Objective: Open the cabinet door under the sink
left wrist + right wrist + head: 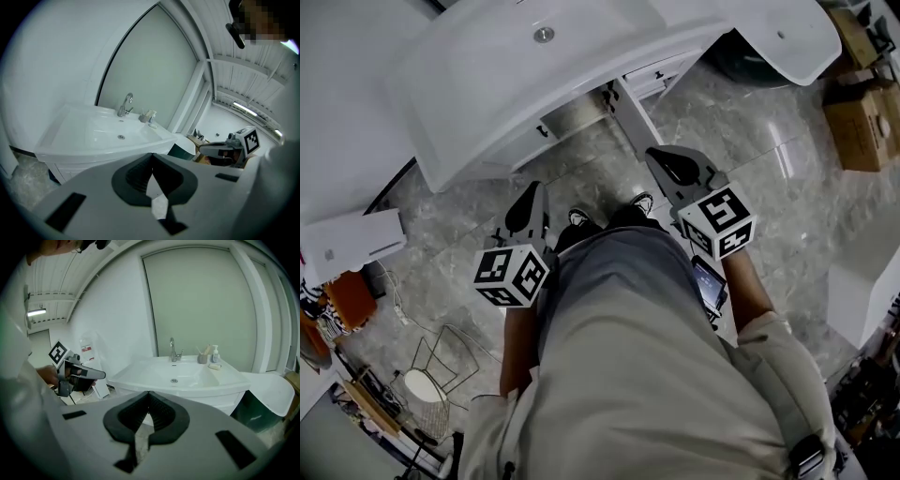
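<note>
A white sink (pixel 516 66) with a drain and a tap stands in front of me. Below it is the white cabinet (pixel 581 111), its doors closed, with small dark handles (pixel 543 131). My left gripper (pixel 532 190) hangs at knee height, short of the cabinet, shut on nothing. My right gripper (pixel 652 155) is nearer the cabinet's right corner, also shut and empty. In the left gripper view the jaws (pixel 151 155) meet at the tip, aimed at the sink (pixel 108 133). The right gripper (pixel 148 393) faces the sink (pixel 183 376) and cabinet (pixel 225 401).
The floor is grey marble tile (pixel 750 159). Cardboard boxes (pixel 862 122) lie at the right, a white box (pixel 352 239) and a wire stand (pixel 431 366) at the left. A white tub-like piece (pixel 787 33) leans beside the sink. A soap bottle (pixel 215 354) stands on the rim.
</note>
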